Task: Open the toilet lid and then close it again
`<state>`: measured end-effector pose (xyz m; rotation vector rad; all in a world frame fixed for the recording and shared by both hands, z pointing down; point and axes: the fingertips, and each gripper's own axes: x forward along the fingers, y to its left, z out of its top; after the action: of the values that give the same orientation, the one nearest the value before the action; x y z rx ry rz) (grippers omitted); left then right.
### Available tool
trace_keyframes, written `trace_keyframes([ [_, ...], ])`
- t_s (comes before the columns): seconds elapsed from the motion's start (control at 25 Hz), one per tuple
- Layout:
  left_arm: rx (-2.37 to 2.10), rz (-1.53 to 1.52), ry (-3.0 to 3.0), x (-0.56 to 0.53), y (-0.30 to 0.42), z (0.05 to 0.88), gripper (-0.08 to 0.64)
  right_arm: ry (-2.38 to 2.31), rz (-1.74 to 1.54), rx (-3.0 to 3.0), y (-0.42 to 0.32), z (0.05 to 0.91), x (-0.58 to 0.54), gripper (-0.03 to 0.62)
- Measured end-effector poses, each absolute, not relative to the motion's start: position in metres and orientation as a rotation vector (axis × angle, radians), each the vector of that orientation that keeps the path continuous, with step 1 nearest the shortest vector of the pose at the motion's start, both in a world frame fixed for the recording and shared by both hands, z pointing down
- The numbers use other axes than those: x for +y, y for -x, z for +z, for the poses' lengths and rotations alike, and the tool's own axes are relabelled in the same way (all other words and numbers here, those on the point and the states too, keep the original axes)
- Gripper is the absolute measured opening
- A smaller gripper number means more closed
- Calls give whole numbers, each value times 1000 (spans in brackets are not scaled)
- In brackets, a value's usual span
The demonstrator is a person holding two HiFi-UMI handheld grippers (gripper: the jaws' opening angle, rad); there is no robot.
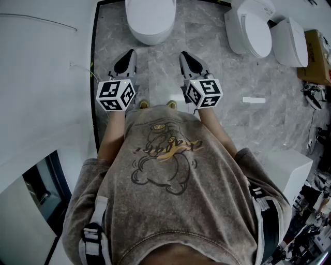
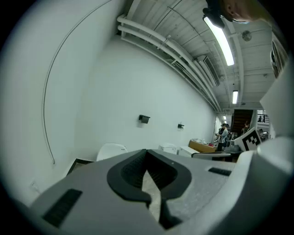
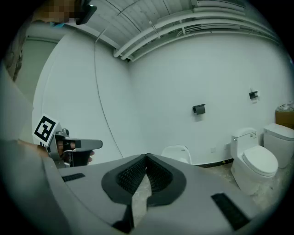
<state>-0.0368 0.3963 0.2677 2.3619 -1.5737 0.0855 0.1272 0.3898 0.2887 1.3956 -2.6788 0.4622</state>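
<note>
White, smooth plastic is what the toilet lid (image 1: 150,15) looks to be made of. It is seen lying flat and shut on the toilet (image 1: 155,40) at the top middle of the head view. Nothing has been lifted yet, and the lid is kept well apart from both claws.

The left claw (image 1: 130,53) and the right claw (image 1: 184,55) are held out side by side in the middle of the frame, above the grey floor (image 1: 155,72). Both are squeezed shut and nothing is held in either one (each is seen closed up tight in its own gripper view).

The lid is judged to be stiff and light, and it is likely hinged at the back, by the wall. Its shiny top may be slippery, so a pinch from above could slide off. The front edge, nearest the bottom of the frame, is thought to be the best place to take hold, where a claw can be hooked under the rim. When it is shut again it should be let down slowly, since a dropped lid could bang or crack.

Two other toilets (image 1: 256,31) are seen at the upper right.
</note>
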Motion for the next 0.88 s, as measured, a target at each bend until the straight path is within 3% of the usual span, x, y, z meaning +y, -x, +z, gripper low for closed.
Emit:
trace_keyframes([
  [0.56,-1597,77,-2295,377,16,304,9,-1317,546,-2714,-155,313,371,28],
  [0.88,-1565,93,-2284,292,33,329,9,-1355,563,-2672,-136,340,289,28],
])
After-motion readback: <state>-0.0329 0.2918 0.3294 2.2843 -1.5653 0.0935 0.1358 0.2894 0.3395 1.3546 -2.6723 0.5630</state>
